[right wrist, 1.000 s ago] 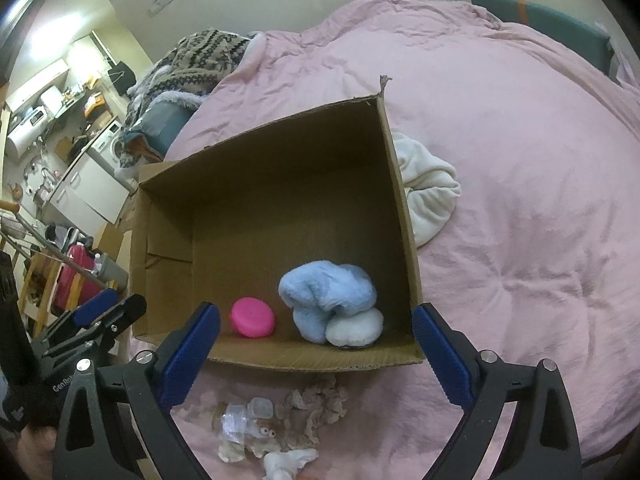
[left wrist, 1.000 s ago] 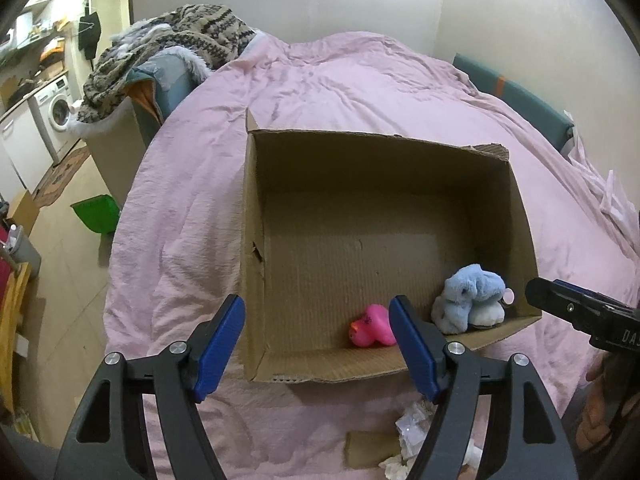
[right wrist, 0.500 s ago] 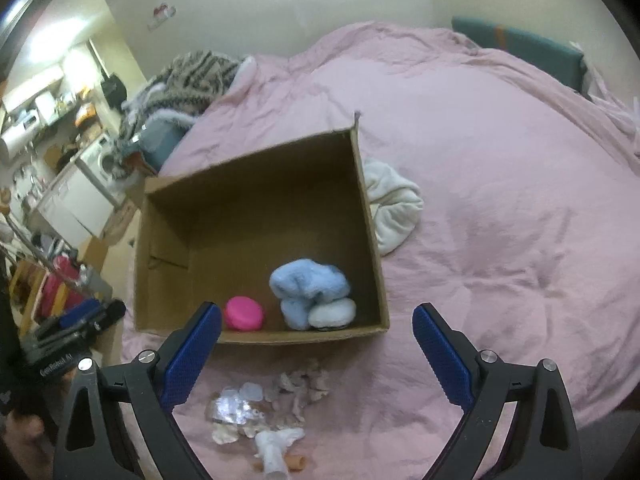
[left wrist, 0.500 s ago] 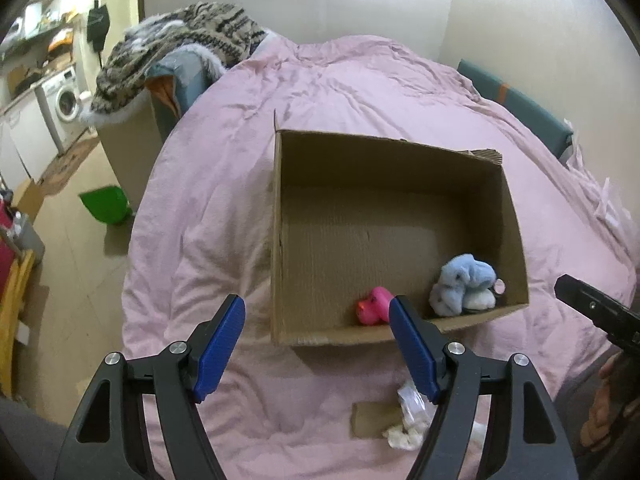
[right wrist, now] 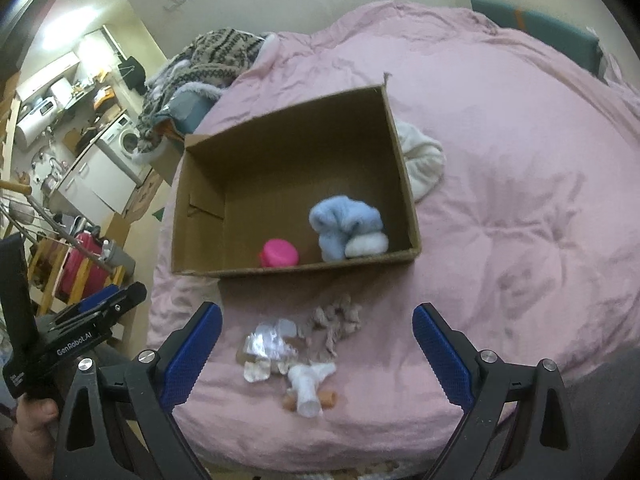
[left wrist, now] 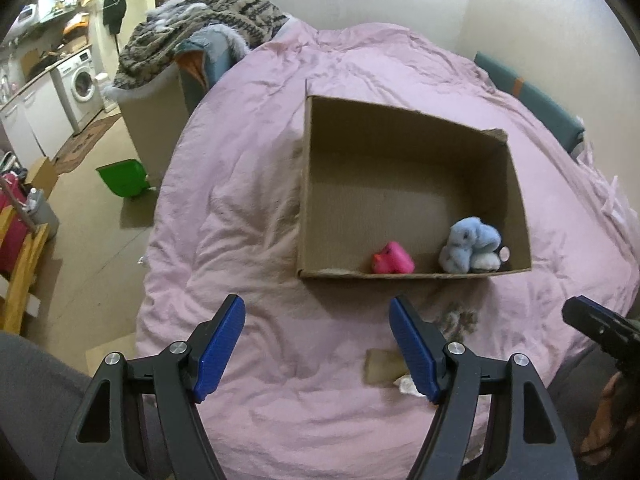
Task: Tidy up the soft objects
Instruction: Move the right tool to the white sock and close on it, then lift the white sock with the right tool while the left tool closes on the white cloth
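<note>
Pink bedspread (right wrist: 520,220) bearing the cardboard box (right wrist: 200,200), now farther from both cameras than a second ago. Inside, along its near wall, lie the blue plush (right wrist: 344,224) and pink toy (right wrist: 279,253). Left gripper (left wrist: 318,340) and right gripper (right wrist: 316,344), withdrawn, gape empty; loose scraps (right wrist: 304,344) probably come next.

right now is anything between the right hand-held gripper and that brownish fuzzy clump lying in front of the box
Nothing visible does. The right hand-held gripper is open and empty, and the brownish fuzzy clump lies exposed on the pink duvet, crinkly wrappers beside it.
</note>
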